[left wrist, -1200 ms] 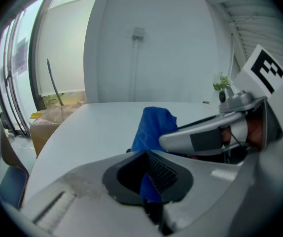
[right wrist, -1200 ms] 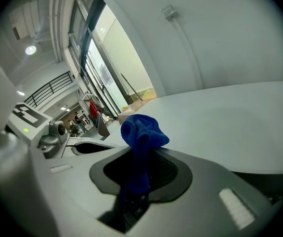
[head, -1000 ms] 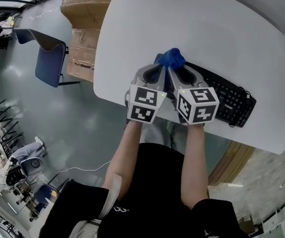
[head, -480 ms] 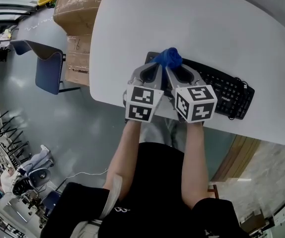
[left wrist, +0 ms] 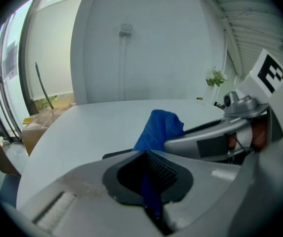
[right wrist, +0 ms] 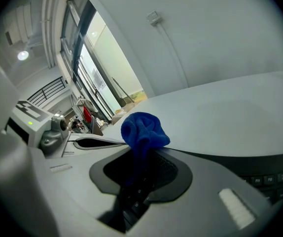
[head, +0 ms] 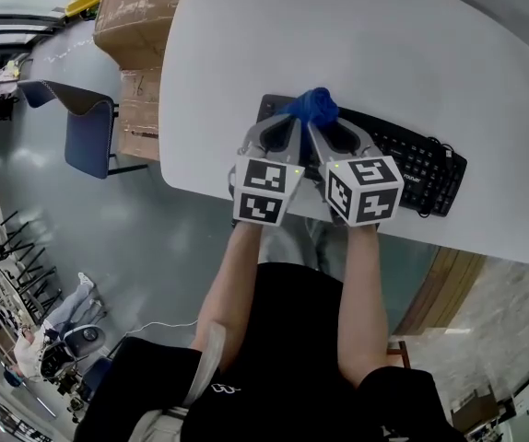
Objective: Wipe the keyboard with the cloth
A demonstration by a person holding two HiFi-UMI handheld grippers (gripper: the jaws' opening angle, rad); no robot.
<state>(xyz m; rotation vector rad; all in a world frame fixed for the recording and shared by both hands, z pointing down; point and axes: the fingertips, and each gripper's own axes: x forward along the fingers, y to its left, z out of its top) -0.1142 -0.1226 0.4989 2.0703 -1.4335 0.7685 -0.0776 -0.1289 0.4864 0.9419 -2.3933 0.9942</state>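
A black keyboard [head: 412,164] lies along the near edge of the white table [head: 357,44]. A blue cloth [head: 315,107] is bunched over the keyboard's left end, pinched from both sides. My left gripper [head: 294,123] is shut on the cloth [left wrist: 157,130], which runs down between its jaws. My right gripper [head: 324,125] is shut on the same cloth [right wrist: 142,131], whose rounded bunch sticks out past the jaw tips. The two grippers sit side by side, tips nearly touching. The keyboard's left part is hidden under them; a few keys [right wrist: 279,177] show in the right gripper view.
Stacked cardboard boxes [head: 140,26] stand on the floor off the table's left end, with a blue chair [head: 85,127] beside them. The table's near edge runs just under my grippers. A wooden panel [head: 430,297] stands below the table at the right.
Both grippers hold the cloth as before. In the head view the keyboard shows slightly more of its left end, and the whole scene has shifted a little left.
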